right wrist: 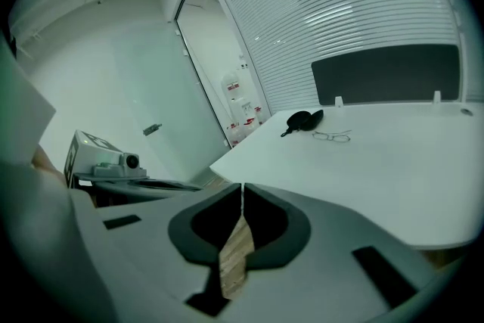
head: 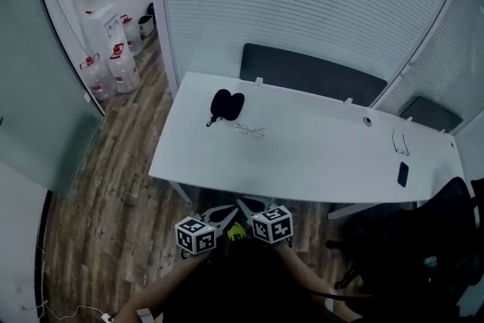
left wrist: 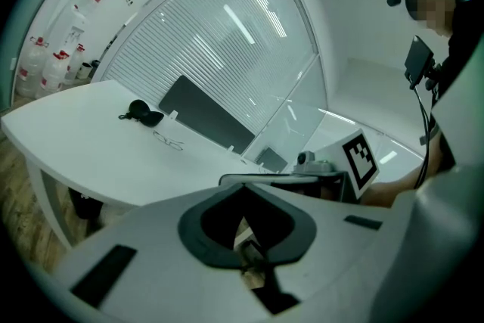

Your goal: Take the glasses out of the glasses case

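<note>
A black glasses case [head: 226, 104] lies open near the far left of the white table [head: 318, 163]. A thin-framed pair of glasses [head: 250, 131] rests on the tabletop just in front of it, outside the case. Both grippers hang below the table's near edge, close to the person's body: my left gripper [head: 218, 215] and my right gripper [head: 248, 206], side by side, far from the case. The left gripper view shows its jaws [left wrist: 243, 190] shut and empty, with case [left wrist: 142, 113] and glasses [left wrist: 168, 139] in the distance. In the right gripper view the jaws [right wrist: 242, 187] are shut and empty too, with case [right wrist: 305, 119] and glasses [right wrist: 331, 136] ahead.
A second pair of glasses [head: 399, 141] and a dark phone [head: 403, 174] lie at the table's right end. A black chair [head: 423, 238] stands at the right front. A dark divider panel [head: 310, 76] lines the far edge. Water bottles [head: 113, 70] stand on the floor at far left.
</note>
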